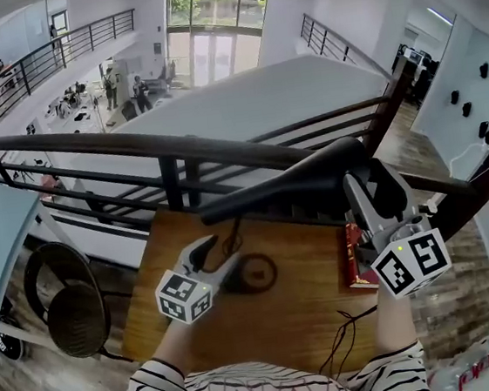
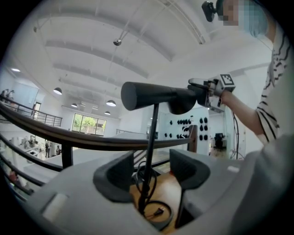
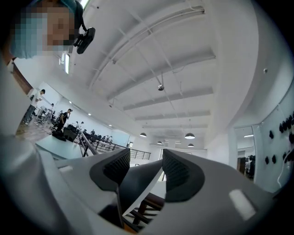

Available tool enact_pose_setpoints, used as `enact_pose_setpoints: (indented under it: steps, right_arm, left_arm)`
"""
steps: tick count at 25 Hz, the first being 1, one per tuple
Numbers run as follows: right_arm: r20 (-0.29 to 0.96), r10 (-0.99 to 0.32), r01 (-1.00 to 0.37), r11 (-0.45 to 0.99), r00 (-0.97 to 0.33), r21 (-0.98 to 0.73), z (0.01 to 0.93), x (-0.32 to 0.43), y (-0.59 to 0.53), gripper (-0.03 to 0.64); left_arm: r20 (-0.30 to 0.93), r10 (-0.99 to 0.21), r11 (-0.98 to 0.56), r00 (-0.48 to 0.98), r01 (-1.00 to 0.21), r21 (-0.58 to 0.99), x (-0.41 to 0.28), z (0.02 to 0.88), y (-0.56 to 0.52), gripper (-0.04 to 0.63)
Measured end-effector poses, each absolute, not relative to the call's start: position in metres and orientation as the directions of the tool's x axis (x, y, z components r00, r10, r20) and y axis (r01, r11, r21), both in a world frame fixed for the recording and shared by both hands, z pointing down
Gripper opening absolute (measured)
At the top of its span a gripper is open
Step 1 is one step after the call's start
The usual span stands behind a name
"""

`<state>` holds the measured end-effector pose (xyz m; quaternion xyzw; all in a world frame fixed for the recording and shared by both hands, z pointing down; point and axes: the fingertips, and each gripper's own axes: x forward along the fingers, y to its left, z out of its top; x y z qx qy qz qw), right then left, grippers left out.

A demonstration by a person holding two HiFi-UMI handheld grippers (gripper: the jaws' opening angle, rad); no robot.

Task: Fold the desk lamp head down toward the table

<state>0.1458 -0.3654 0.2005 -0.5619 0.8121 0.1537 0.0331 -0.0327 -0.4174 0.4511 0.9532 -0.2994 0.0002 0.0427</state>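
A black desk lamp stands on the wooden table [image 1: 200,344], its round base [image 1: 258,274] near the middle. Its long head [image 1: 287,185] lies about level, high above the table. My left gripper [image 1: 217,259] is low by the base. In the left gripper view its jaws [image 2: 151,176] stand open on either side of the thin stem [image 2: 151,137], neither pad touching it. My right gripper [image 1: 375,186] is up at the right end of the head. In the right gripper view the head [image 3: 135,183] fills the gap in that gripper [image 3: 146,172] and meets both pads.
A dark railing [image 1: 169,150] runs just behind the table's far edge, with a drop to a lower floor beyond. A red flat thing [image 1: 357,261] lies at the table's right edge. A thin black cable [image 1: 340,337] trails over the near edge.
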Motion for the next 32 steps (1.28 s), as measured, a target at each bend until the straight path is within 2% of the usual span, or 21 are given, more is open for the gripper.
enact_pose_setpoints:
  steps: [11, 16, 26, 32]
  right_arm:
    - [-0.191, -0.934, -0.926, 0.239, -0.302, 0.293, 0.201, 0.158, -0.401, 0.208]
    - [-0.21, -0.932, -0.924, 0.221, -0.294, 0.311, 0.205, 0.163, -0.401, 0.184]
    - [-0.201, -0.948, -0.954, 0.202, -0.247, 0.22, 0.226, 0.175, -0.402, 0.184]
    - [-0.173, -0.964, -0.973, 0.178, -0.203, 0.146, 0.249, 0.183, -0.403, 0.184]
  left_arm:
    - [0.036, -0.575, -0.813, 0.818, -0.575, 0.091, -0.019, 0.468, -0.445, 0.221]
    - [0.022, -0.545, -0.833, 0.838, -0.545, 0.095, -0.005, 0.468, -0.44, 0.222]
    - [0.014, -0.506, -0.858, 0.862, -0.505, 0.089, 0.002, 0.467, -0.43, 0.245]
    - [0.008, -0.481, -0.873, 0.877, -0.48, 0.087, 0.002, 0.47, -0.425, 0.286]
